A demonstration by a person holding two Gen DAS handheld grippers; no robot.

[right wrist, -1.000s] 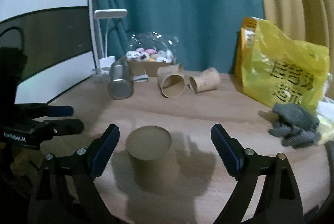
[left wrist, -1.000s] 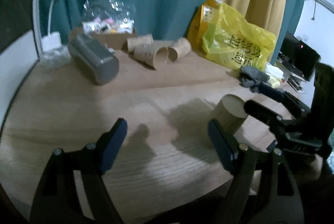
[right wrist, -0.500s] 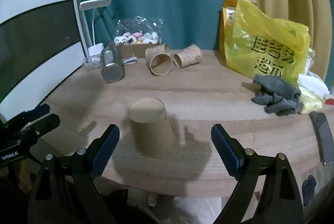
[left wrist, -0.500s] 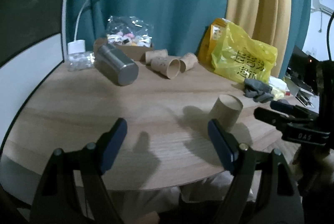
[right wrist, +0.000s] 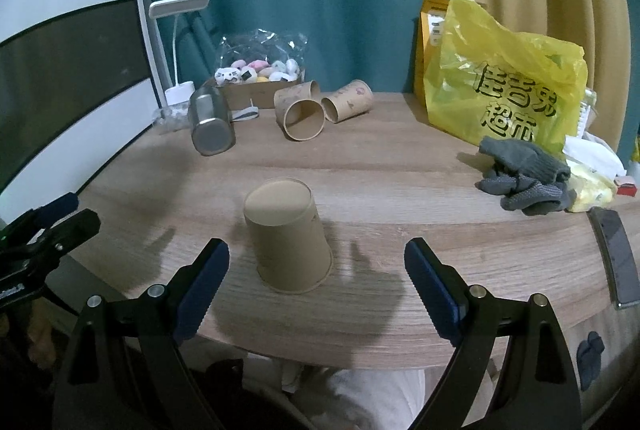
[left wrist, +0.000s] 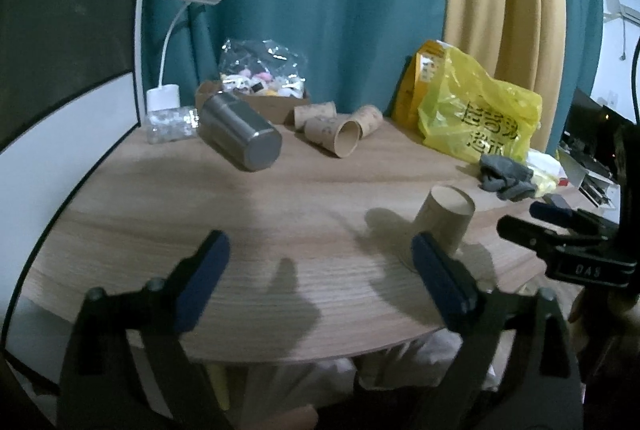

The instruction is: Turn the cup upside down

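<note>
A brown paper cup (right wrist: 289, 234) stands upside down, mouth on the round wooden table (right wrist: 400, 169), near the front edge. It also shows in the left wrist view (left wrist: 442, 220), at the right. My right gripper (right wrist: 316, 270) is open and empty, drawn back from the cup, with its fingers to either side and nearer me. My left gripper (left wrist: 320, 270) is open and empty, to the left of the cup over the table's front edge. The right gripper also shows in the left wrist view (left wrist: 552, 226), and the left gripper in the right wrist view (right wrist: 60, 218).
A steel tumbler (right wrist: 210, 121) lies on its side at the back left. Three paper cups (right wrist: 304, 113) lie on their sides at the back. A yellow bag (right wrist: 508, 81), grey gloves (right wrist: 524, 177), a phone (right wrist: 616, 250), a desk lamp (right wrist: 176, 37) and a snack box (right wrist: 260, 77) sit around.
Both grippers have drawn back from the upturned cup toward the table's front edge. The cup has stayed in place, mouth down.
</note>
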